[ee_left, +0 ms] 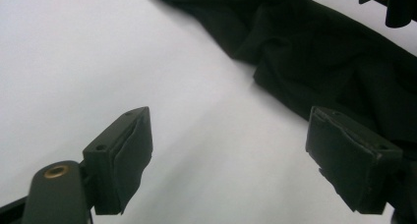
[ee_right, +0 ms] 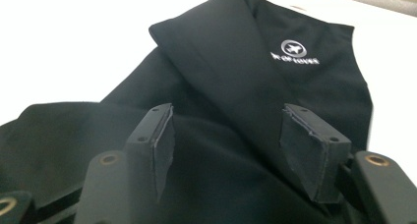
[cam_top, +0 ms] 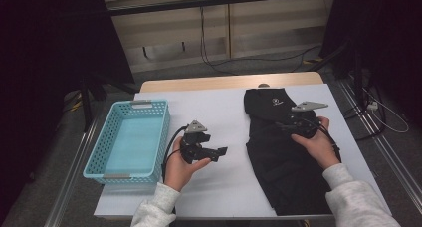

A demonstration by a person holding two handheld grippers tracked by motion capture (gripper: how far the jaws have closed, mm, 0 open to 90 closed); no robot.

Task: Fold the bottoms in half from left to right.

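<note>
A black garment (cam_top: 283, 152) with a small white round logo (cam_top: 274, 102) lies on the right half of the white table cover (cam_top: 219, 112). My right gripper (cam_top: 287, 125) hovers low over its upper part, open, jaws apart with cloth (ee_right: 216, 116) beneath them and the logo (ee_right: 294, 49) ahead. My left gripper (cam_top: 221, 153) is held over bare cover to the left of the garment, pointing right toward it, open with nothing between the jaws (ee_left: 228, 160). The garment's edge (ee_left: 314, 71) lies just beyond its fingertips.
A light blue perforated plastic basket (cam_top: 130, 140) stands at the table's left side. Behind the table are a wooden edge (cam_top: 229, 81), cables on the floor and dark equipment legs. Bare white cover lies between basket and garment.
</note>
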